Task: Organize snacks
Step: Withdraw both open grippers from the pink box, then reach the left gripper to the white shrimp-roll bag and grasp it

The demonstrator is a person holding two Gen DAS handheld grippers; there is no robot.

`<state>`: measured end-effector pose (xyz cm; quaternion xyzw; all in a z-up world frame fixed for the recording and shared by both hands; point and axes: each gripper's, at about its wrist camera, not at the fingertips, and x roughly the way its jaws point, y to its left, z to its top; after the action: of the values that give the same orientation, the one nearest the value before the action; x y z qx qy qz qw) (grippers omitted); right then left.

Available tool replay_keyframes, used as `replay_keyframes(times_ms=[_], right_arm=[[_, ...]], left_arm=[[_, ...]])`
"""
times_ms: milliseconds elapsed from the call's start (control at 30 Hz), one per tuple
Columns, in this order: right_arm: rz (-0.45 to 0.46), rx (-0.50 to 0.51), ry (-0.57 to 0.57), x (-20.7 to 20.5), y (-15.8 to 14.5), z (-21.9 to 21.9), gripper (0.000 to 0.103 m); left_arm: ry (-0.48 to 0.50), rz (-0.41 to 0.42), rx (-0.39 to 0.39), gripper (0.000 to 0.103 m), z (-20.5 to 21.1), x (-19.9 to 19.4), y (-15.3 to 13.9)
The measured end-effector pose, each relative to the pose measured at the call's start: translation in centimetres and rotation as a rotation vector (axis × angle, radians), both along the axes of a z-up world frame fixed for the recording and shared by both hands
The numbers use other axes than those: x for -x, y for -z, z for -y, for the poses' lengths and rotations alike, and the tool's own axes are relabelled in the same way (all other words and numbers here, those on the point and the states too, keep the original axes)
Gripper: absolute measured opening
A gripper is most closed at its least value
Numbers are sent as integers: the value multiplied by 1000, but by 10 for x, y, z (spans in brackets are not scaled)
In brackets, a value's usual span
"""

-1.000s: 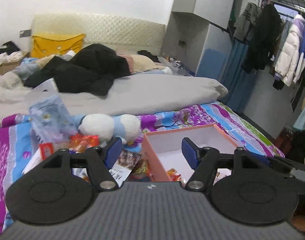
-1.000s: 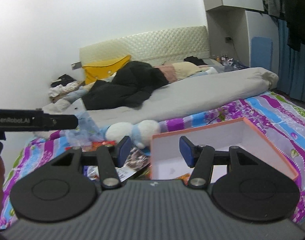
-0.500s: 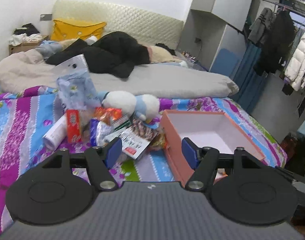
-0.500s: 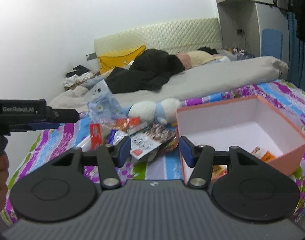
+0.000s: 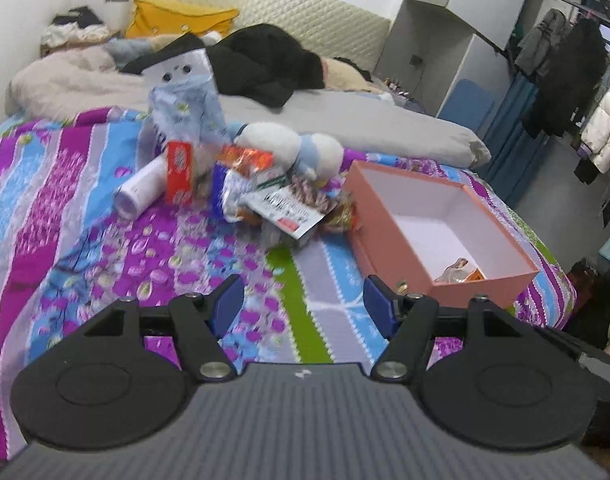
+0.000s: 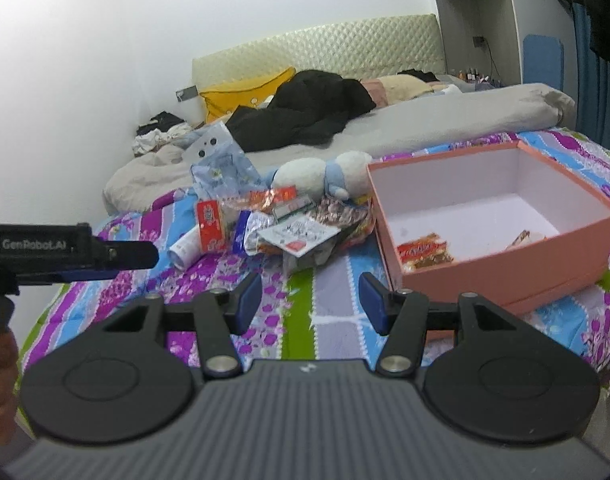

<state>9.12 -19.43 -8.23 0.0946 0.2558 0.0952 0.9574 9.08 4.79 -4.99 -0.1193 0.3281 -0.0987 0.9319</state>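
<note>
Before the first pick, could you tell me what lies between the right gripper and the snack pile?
Only bare bedspread: the right wrist view shows nothing between the open right gripper and the snack pile beside the pink box.

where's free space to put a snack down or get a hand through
Free: most of the pink box floor behind the wrappers, and the bedspread in front of the snack pile. Crowded: the pile itself, which touches the box's left wall.
</note>
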Motion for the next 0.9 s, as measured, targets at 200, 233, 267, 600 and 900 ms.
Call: replay_keyframes(times_ms=[200, 233, 267, 600, 900], right_arm=[[-37, 12, -15, 5, 16, -10, 57], [-39, 14, -11, 4, 18, -11, 57], [-40, 12, -9, 3, 19, -11, 57], [-66, 11, -4, -13, 33, -15, 57], [-75, 25, -29, -43, 47, -24, 57]], left_arm=[[-17, -46, 15, 71, -14, 0, 21], [-17, -49, 17, 71, -15, -3, 23], [-15, -52, 20, 71, -16, -4, 26], [-31, -91, 78, 71, -20, -40, 47], [-90, -88, 201, 80, -29, -74, 68]])
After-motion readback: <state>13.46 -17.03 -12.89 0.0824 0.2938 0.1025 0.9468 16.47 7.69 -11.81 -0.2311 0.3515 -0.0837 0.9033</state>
